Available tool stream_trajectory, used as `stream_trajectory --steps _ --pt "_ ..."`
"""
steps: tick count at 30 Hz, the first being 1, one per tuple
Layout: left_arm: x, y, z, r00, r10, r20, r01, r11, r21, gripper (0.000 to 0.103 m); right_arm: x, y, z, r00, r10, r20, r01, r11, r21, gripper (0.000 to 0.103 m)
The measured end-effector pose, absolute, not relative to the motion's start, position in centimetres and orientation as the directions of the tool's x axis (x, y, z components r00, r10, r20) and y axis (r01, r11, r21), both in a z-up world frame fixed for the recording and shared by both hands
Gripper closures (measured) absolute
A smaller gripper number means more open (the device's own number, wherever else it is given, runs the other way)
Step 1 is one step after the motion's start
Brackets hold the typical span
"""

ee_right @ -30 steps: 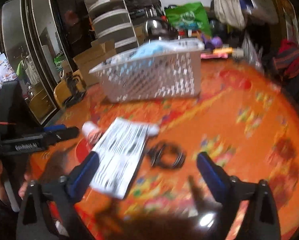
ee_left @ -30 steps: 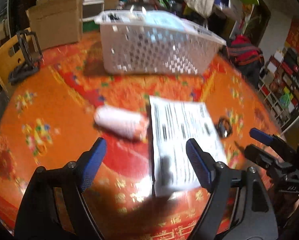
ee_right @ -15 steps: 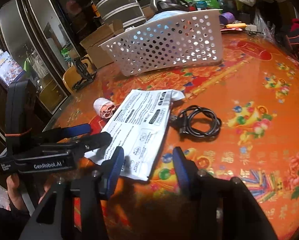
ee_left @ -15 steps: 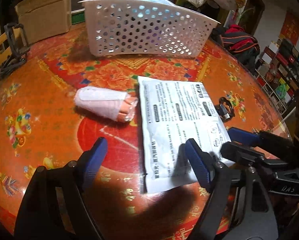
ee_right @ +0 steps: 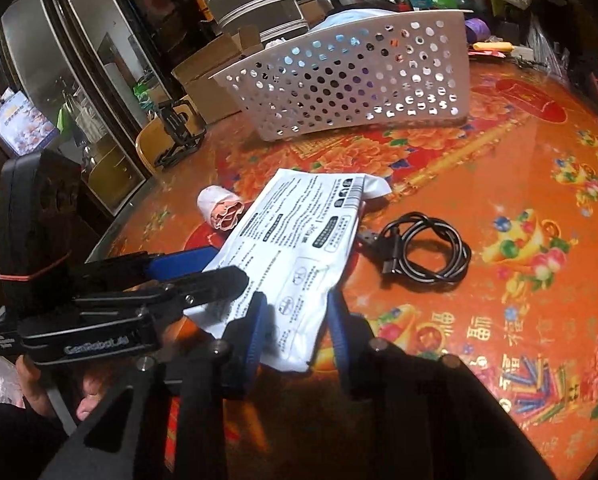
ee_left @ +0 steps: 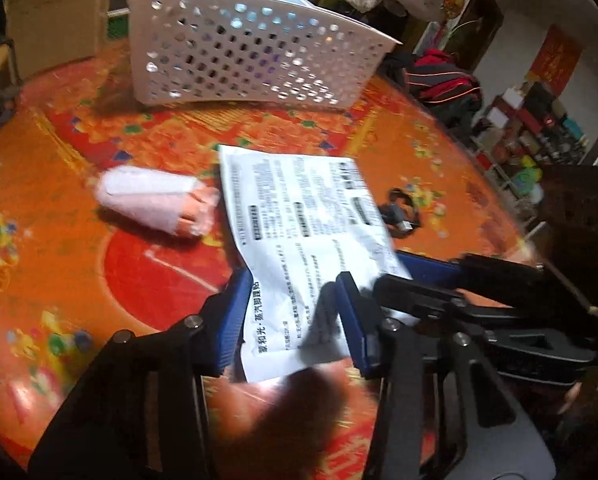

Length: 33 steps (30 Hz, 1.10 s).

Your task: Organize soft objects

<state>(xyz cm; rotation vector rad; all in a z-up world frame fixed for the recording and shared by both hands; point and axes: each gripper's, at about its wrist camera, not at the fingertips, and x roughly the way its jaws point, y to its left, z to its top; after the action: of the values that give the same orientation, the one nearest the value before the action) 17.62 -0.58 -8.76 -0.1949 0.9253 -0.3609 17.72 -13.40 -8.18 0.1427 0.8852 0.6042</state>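
Both grippers have dropped in on the white printed pouch since a second ago, when they hung wide open above the table. The left gripper [ee_left: 295, 320] now has its blue fingers on either side of the pouch's [ee_left: 299, 240] near left corner, jaws closing, pouch between them and its edge buckling up; whether the pads fully press yet is hard to call. The right gripper [ee_right: 295, 332] straddles the near right corner of the same pouch [ee_right: 299, 248], jaws also closing, material bunched between them. The pouch lay flat half a second back; now its near end is crumpled and lifting. My read: a two-handed pick-up is starting, the basket being the likely target.

The pouch sits mid-table on the red-orange floral tablecloth [ee_right: 519, 208], near end in the jaws, far end on the cloth. Just beside its left edge lies a pink rolled bandage [ee_left: 155, 204], untouched. A coiled black cable [ee_right: 423, 252] lies to its right, close by. The white perforated basket [ee_left: 255, 56] stands well behind, with something pale blue inside.

Writing: the pouch carries Chinese print, partly legible near the left jaw as "暖和光 蒸汽…贴", plus a barcode and icon blocks too small to read. The left gripper's body reads "GenRobot.AI" in the right wrist view.
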Motion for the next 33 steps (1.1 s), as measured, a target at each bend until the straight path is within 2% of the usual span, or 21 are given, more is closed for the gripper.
stream_trajectory --steps 2,4,7,12,16,21,33 --pt "17.5 -0.9 -8.8 0.558 -0.371 -0.743 0.223 0.929 -0.296 0.063 17.8 -13.2 -8.2 0.482 0.546 -0.685 -0.438 0.827 0.351 0.073" --pt "17.5 -0.4 -8.9 0.563 -0.374 -0.737 0.198 0.927 -0.319 0.074 17.7 -13.1 -8.2 0.488 0.540 -0.686 -0.444 0.830 0.338 0.078" --pt "17.7 0.6 -9.2 0.560 -0.398 -0.727 0.182 0.915 -0.361 0.083 17.7 -13.4 -8.3 0.498 0.527 -0.689 -0.436 0.839 0.326 0.085" --pt "17.2 -0.7 -9.1 0.591 -0.332 -0.735 0.190 0.943 -0.273 0.084 17.2 -12.9 -8.2 0.514 0.495 -0.700 -0.444 0.852 0.276 0.087" --pt "17.1 0.0 -9.3 0.601 -0.349 -0.719 0.174 0.935 -0.309 0.088 16.9 -12.6 -8.1 0.538 0.474 -0.697 -0.444 0.862 0.244 0.093" --pt "16.5 -0.5 -9.1 0.621 -0.337 -0.707 0.188 0.941 -0.283 0.092 16.4 -12.9 -7.7 0.556 0.479 -0.679 -0.447 0.861 0.241 0.097" --pt "15.6 -0.3 -7.1 0.669 -0.344 -0.659 0.194 0.937 -0.292 0.093 15.5 -13.2 -5.2 0.603 0.490 -0.630 -0.463 0.858 0.224 0.099"
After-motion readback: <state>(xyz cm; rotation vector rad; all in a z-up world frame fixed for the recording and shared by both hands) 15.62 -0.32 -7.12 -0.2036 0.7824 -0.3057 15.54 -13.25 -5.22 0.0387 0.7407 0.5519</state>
